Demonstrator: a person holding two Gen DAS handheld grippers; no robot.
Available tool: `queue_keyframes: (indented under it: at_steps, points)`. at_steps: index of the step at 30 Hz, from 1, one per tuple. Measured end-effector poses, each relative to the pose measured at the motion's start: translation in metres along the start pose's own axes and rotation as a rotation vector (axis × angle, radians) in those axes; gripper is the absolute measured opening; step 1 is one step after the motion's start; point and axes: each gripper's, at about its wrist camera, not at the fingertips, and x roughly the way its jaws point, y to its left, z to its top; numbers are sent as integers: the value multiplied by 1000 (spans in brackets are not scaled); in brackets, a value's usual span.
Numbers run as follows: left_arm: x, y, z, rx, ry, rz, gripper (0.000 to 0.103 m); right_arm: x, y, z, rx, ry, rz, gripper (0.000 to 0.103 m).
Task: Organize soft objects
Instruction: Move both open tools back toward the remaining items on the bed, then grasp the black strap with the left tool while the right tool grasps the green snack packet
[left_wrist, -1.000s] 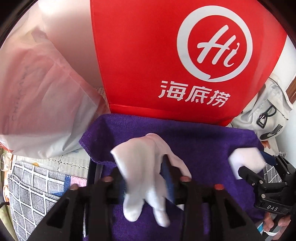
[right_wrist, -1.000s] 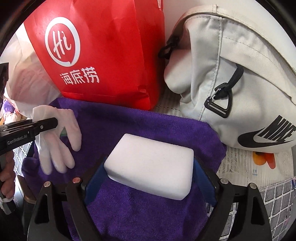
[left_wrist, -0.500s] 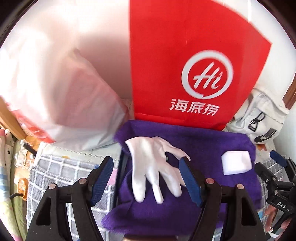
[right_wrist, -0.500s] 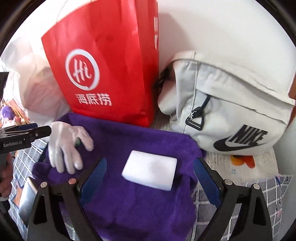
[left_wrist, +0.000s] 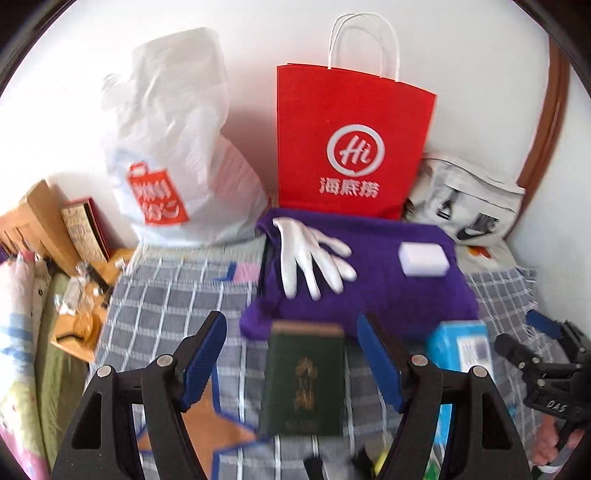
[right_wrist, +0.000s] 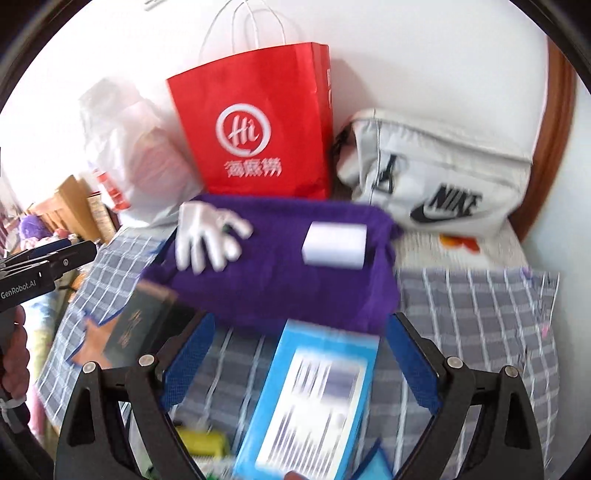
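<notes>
A white glove lies on the left of a purple towel, and a white sponge lies on its right. The same glove, sponge and towel show in the right wrist view. My left gripper is open and empty, pulled back over a dark green booklet. My right gripper is open and empty, above a blue box. It also shows at the right edge of the left wrist view.
A red paper bag, a white plastic bag and a grey Nike bag stand behind the towel against the wall. A checked cloth covers the surface. Boxes and clutter sit far left.
Both grippers opened, left the glove and the sponge on the purple towel, and drew back toward me. The booklet and the blue box have come into view.
</notes>
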Motion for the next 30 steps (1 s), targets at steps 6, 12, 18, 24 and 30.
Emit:
queue_keyframes:
  at_steps: [6, 12, 18, 24, 30]
  points:
    - [-26, 10, -50, -14, 45, 5, 72, -34, 15, -65, -42, -6, 12, 93]
    - [-53, 17, -96, -14, 28, 47, 72, -49, 14, -118, -49, 19, 19, 92]
    - [-58, 18, -125, -34, 37, 35, 72, -54, 17, -161, -54, 26, 41, 89]
    - [-45, 16, -150, -45, 73, 12, 72, -46, 22, -197, -87, 66, 58, 87]
    - [-32, 17, -169, -30, 118, 5, 72, -27, 34, -214, -141, 93, 85, 87]
